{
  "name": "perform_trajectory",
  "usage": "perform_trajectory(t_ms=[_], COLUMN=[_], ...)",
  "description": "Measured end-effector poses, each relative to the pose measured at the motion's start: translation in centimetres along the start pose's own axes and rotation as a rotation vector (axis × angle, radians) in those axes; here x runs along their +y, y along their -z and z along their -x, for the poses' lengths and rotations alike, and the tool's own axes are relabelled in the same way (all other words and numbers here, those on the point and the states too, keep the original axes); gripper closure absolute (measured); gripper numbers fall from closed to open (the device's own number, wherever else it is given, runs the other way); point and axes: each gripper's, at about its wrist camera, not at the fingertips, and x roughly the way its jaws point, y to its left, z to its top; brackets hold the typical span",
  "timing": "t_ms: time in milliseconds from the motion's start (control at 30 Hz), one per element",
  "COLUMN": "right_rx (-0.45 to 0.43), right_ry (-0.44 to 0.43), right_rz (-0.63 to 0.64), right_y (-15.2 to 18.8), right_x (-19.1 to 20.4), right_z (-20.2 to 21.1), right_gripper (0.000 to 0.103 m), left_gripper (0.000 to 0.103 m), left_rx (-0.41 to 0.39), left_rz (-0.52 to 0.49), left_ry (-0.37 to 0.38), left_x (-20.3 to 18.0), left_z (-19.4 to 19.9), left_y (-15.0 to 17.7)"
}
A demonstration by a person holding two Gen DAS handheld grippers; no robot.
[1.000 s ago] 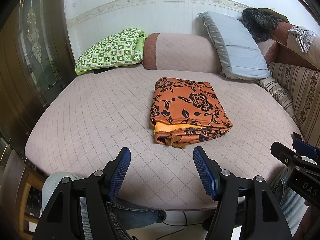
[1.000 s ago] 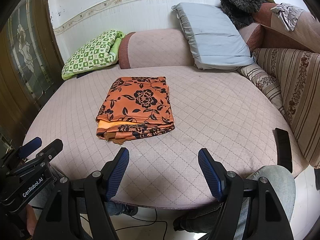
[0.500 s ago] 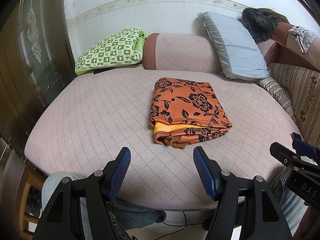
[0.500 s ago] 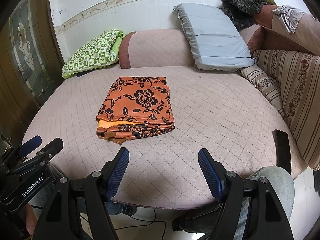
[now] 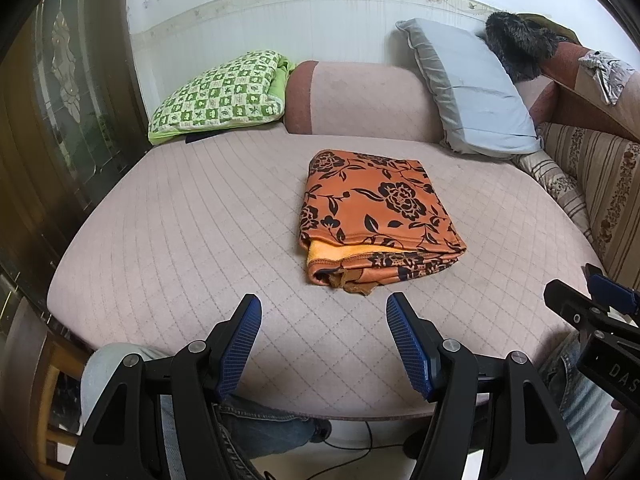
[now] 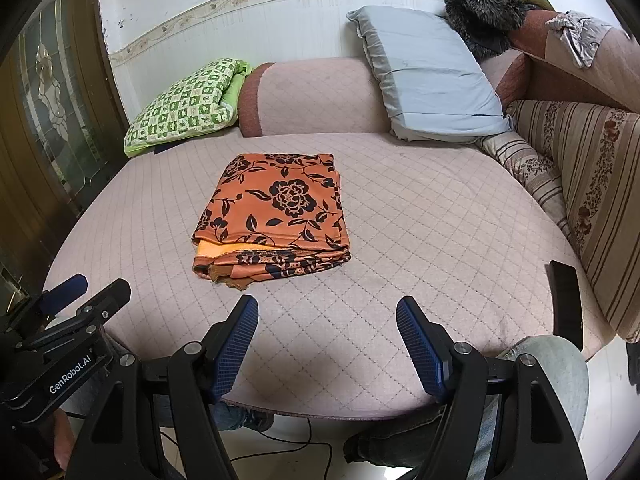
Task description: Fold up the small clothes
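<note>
Nearby: grey pillow (image 6: 428, 76), checkered cushion (image 6: 184, 108), black phone (image 6: 565, 300).

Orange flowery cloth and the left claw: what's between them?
Nothing but bare pink quilted cushion between the folded cloth and the left claw, in the left wrist view.

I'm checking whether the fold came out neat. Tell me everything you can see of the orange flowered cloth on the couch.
The orange flowered cloth is soft fabric printed with black roses and leaves, folded into a roughly rectangular stack lying flat on the pink quilted seat. Its near edge shows several layers, a plain yellow-orange inner side and a small brownish end poking out. Neither gripper touches it; only the seat does.
</note>
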Motion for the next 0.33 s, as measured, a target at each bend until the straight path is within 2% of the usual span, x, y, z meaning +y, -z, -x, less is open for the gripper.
perform_trajectory(t_ms=[233,333], right_rx=[0.004,0.000], right_ry=[-0.005,-0.012], right_rz=[-0.006,-0.010], right_y=[-0.3,-0.8], right_x=[-0.2,-0.5], right_z=[-0.4,-0.9], right_gripper=[0.030,0.029], left_gripper=[0.038,0.038], left_rx=[0.046,0.027], left_rz=[-0.005,0.009], left_ry=[0.032,0.062], left_x=[0.0,0.6], left_z=[-2.1,-3.3], left_y=[-1.0,-1.9])
